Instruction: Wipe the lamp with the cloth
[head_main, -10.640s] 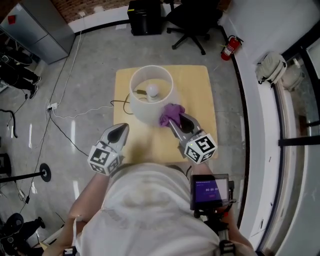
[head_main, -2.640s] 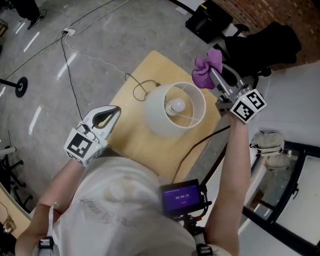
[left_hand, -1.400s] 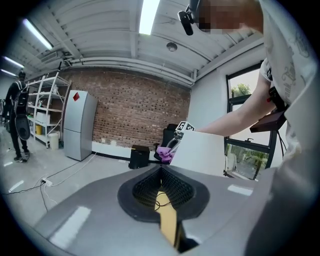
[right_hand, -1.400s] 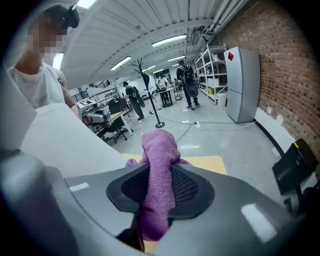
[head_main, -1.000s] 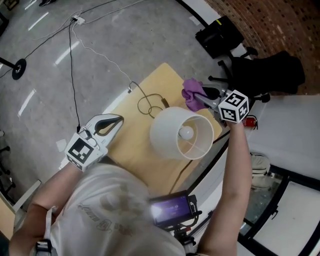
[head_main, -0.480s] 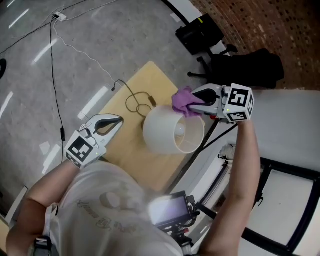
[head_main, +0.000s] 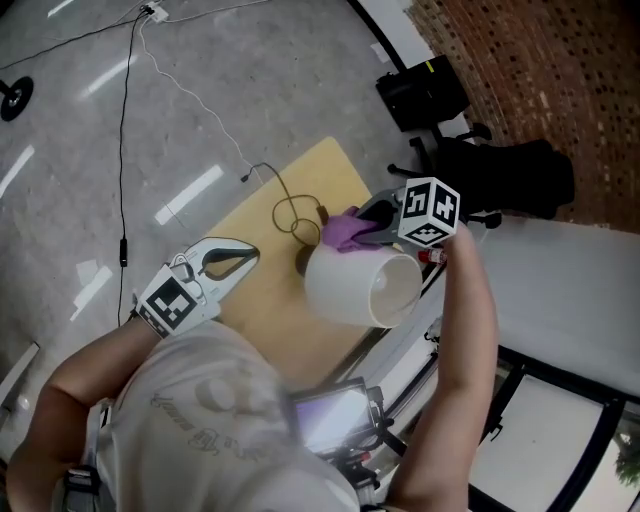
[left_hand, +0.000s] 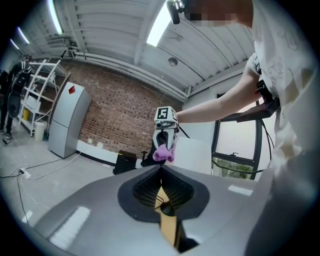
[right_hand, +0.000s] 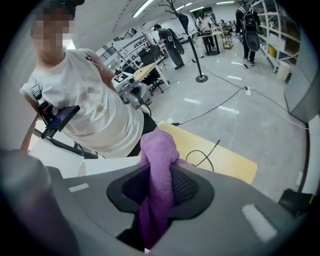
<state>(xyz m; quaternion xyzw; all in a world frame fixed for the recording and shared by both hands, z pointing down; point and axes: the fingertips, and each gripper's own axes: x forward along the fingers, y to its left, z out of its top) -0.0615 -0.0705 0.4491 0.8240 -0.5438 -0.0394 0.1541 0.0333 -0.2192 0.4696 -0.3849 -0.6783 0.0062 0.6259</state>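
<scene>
— Swung the right gripper (head_main: 362, 222) round since half a second ago: from 1 o'clock of the lamp (head_main: 350, 292) to about 12, and tipped it from level to steeply down.

— Gripping what?

— Clamped on the purple cloth (head_main: 343, 233), with a thick fold pinched between the pads and a bunch pushed out past the tips. Set at the outer wall of the shade (head_main: 335, 280), at its 11 o'clock edge; cannot confirm actual contact.

— Arm pose?

— Reaching far, with the forearm stretched from 5 o'clock up to 1 o'clock, the wrist bent over, the marker cube uppermost and the jaws aimed down toward 8 o'clock.

— And on the other side?

— Holding the left gripper (head_main: 243, 258) about level at the 9 o'clock corner of the table (head_main: 262, 312), aimed at 3 o'clock toward the lamp and well apart from it. Holding its tips together with nothing between them.

— Placed where, and pointing how?

— Standing on its dark base (head_main: 303, 264) at the 3 o'clock side of the yellow table, with the coiled cord (head_main: 288, 212) just beside it at 11 o'clock. Upright along its long axis; seen from above as running from the base at 10 o'clock to the open rim at 4 o'clock, with the opening turned up.
</scene>
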